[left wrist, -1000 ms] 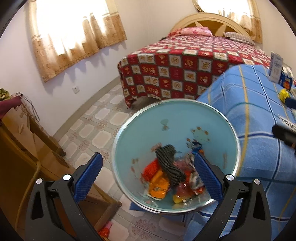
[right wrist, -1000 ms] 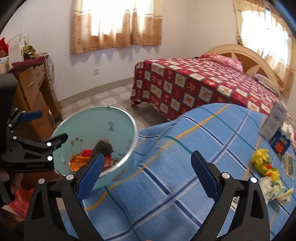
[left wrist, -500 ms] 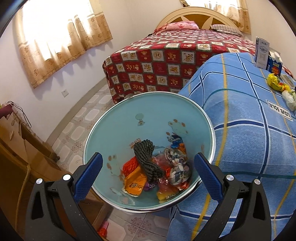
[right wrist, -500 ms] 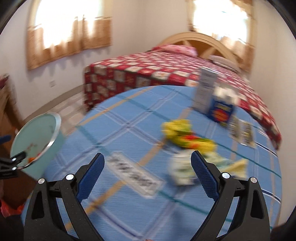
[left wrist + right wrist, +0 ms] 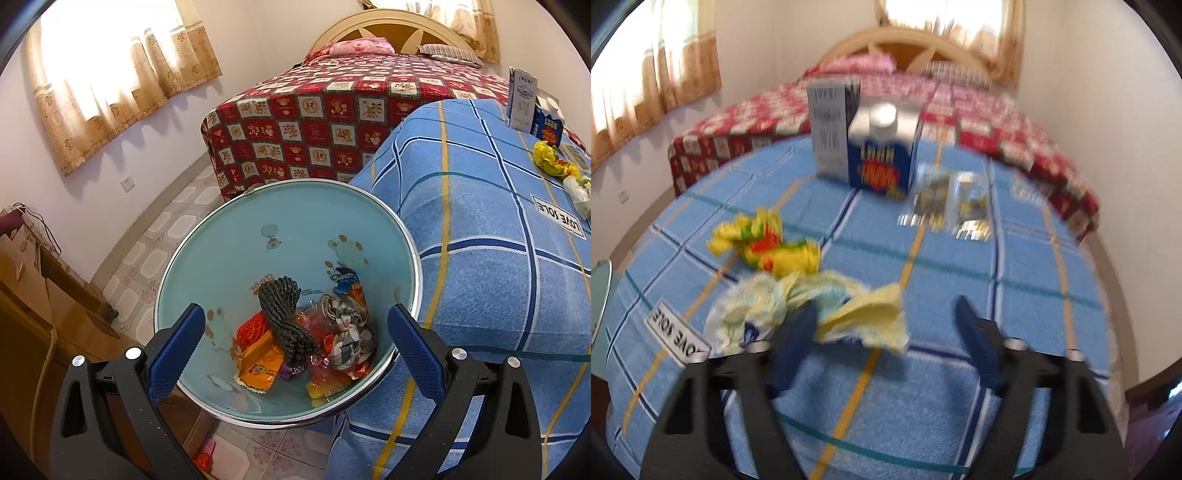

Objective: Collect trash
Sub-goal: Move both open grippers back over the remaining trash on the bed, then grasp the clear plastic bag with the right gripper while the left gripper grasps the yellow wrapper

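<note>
blue bed (image 5: pixel 960 295) carries the trash; bin (image 5: pixel 295 206) sits off its left edge, already w/ wrappers in the bottom. yellow wad (image 5: pixel 768 247) lies mid-bed twd the left edge, pale wad (image 5: pixel 798 306) just nearer. right tongs (image 5: pixel 886 343) wide open, empty, left tip at the pale wad; view is blurred. left tongs (image 5: pixel 295 347) wide open over the bin, holding nothing. risk: loose crumpled wad, so an off-centre pinch may catch one flap & it slips or drags the cover.
</note>
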A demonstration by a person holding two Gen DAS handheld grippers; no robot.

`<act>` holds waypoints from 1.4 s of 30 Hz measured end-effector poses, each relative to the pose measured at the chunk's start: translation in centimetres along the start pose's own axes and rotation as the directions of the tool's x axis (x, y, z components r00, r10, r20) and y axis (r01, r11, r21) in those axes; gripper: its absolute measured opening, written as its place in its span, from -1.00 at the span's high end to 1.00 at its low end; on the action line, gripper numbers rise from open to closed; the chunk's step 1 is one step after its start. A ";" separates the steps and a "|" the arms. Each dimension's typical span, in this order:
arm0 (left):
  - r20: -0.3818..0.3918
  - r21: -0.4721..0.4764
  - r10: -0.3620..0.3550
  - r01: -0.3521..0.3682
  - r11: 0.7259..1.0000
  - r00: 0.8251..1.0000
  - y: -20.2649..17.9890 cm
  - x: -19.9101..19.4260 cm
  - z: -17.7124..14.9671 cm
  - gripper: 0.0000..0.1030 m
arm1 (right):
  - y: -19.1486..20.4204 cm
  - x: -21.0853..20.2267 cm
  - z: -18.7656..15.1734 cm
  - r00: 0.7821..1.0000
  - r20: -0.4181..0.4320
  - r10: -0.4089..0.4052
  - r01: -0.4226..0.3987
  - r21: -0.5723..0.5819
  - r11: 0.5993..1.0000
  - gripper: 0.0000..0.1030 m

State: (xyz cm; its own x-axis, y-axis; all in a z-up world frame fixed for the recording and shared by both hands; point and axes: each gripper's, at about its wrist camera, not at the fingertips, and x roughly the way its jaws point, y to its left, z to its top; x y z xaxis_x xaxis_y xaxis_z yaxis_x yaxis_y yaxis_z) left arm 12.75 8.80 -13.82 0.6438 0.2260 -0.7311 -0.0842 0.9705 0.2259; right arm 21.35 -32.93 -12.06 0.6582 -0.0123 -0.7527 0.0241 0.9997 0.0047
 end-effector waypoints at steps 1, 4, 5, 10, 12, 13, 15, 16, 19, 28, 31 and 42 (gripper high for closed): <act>0.001 0.002 -0.001 0.001 1.000 1.000 -0.1 0.0 0.1 -0.88 | -0.1 0.2 -0.1 1.000 -0.014 0.012 -0.012 -0.007 1.000 -0.14; 0.008 0.006 -0.005 0.005 1.000 1.000 -0.4 -0.2 0.4 -0.88 | 0.1 0.4 -0.4 0.998 -0.042 0.047 -0.048 -0.020 0.999 0.08; 0.009 0.007 -0.006 0.006 1.000 1.000 -0.4 -0.2 0.4 -0.88 | 0.3 0.4 -0.5 0.998 -0.045 0.050 -0.051 -0.023 0.998 0.10; 0.017 0.011 -0.015 0.015 1.000 1.000 -0.9 -0.5 0.8 -0.88 | 0.5 -0.3 -1.5 0.996 -0.051 0.071 -0.073 -0.037 0.997 0.21; 0.020 0.013 -0.019 0.019 1.000 1.000 -1.1 -0.6 0.8 -0.88 | 0.4 -0.7 -1.9 0.994 -0.042 0.099 -0.100 -0.013 0.995 0.25; 0.021 0.016 -0.021 0.020 1.000 1.000 -1.3 -0.7 0.9 -0.88 | 0.7 -0.6 -1.8 0.993 -0.039 0.110 -0.110 -0.005 0.994 0.29; 0.022 0.017 -0.023 0.023 1.000 0.999 -1.4 -0.8 1.0 -0.88 | 0.6 -1.2 -2.1 0.991 -0.018 0.133 -0.133 0.006 0.991 0.31; 0.023 0.017 -0.025 0.025 1.000 0.999 -1.5 -0.7 1.1 -0.88 | 0.6 -1.4 -2.1 0.991 -0.012 0.136 -0.136 0.006 0.991 0.32; 0.028 0.015 -0.033 0.033 0.999 0.999 -2.0 -0.9 1.6 -0.88 | 0.5 -2.5 -2.3 0.989 0.019 0.147 -0.147 0.008 0.989 0.35; 0.085 0.046 -0.100 0.097 0.994 0.991 -6.7 -2.1 5.2 -0.88 | -3.1 -4.9 -1.1 0.989 0.137 0.056 -0.073 0.126 0.989 0.36; 0.102 0.075 -0.136 0.128 0.989 0.986 -9.7 -2.2 6.9 -0.88 | -5.2 -4.7 -0.7 0.988 0.153 0.000 -0.029 0.188 0.982 0.36; 0.117 0.200 -0.242 0.216 0.956 0.963 -21.9 -0.8 12.9 -0.88 | -10.6 -2.6 -0.2 0.986 0.150 -0.070 0.020 0.316 0.949 0.35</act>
State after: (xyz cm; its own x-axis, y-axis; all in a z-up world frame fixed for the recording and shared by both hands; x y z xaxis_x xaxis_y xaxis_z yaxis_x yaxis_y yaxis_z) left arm 23.89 -13.77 -9.83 0.7293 -0.0267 -0.6837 0.2102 0.9597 0.1867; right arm 19.29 -43.45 -10.30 0.7600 -0.0855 -0.6443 0.2734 0.9414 0.1975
